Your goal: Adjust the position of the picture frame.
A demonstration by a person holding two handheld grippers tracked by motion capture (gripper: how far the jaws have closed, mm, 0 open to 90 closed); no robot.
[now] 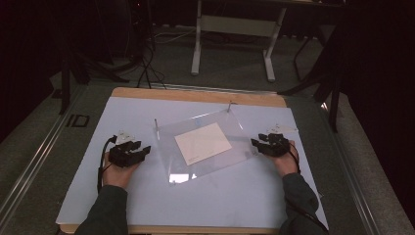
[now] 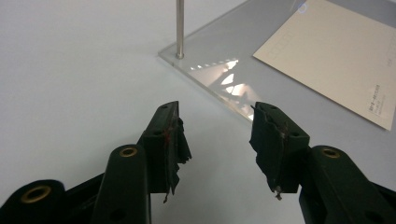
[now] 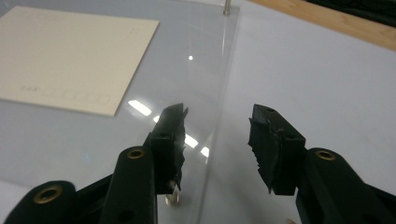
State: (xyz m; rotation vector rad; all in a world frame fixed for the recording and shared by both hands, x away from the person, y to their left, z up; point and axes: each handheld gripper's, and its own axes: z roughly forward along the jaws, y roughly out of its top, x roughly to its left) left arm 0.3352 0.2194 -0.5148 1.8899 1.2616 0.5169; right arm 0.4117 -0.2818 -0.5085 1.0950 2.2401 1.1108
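Fingers of both the left gripper (image 2: pixel 219 135) and right gripper (image 3: pixel 217 140) gape empty beside the clear plate (image 1: pixel 205 147) mid-table, whose slick edge could slip from a pinch, spilling the card (image 1: pixel 202 143).

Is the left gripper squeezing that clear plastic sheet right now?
No, the left gripper has its jaws apart over bare table, short of the clear sheet's edge.

A cream card (image 1: pixel 202 143) lies on a clear sheet (image 1: pixel 235 125) over a pale blue-white mat (image 1: pixel 117 112).

Small print on the cream card (image 2: pixel 373 100) is unreadably blurred.
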